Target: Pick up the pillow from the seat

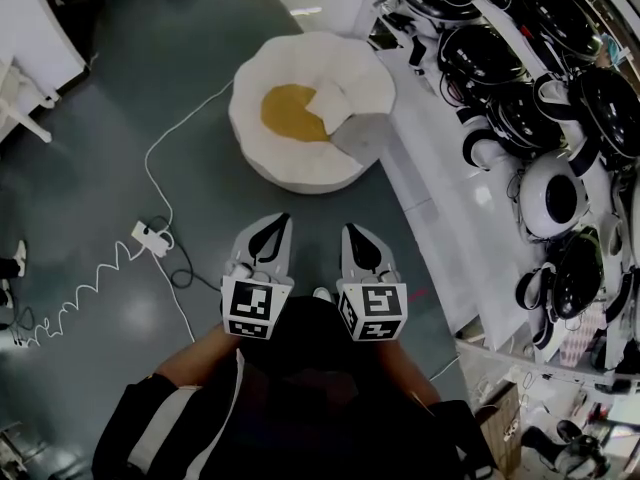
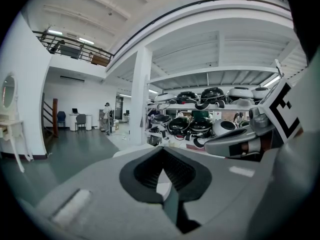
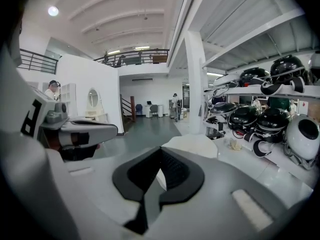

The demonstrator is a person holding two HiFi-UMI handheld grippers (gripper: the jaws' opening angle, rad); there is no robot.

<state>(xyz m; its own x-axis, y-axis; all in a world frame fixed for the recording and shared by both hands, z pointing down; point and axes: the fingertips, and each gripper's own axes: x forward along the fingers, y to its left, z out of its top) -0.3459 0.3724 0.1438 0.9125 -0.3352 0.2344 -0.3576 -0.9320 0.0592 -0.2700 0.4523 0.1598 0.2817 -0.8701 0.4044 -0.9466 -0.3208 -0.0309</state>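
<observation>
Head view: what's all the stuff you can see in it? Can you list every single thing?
seat: one, white and round, on the grey floor straight ahead
pillow: one, white, in the seat, right of its yellow middle
power strip: one, white, on the floor at the left
cable: one, white, running from the power strip towards the seat
helmet-like shells: many, black and white, on the white shelves at the right
left gripper: one, grey, fingers together, empty
right gripper: one, grey, fingers together, empty
person's body: one, dark clothes, bottom edge
</observation>
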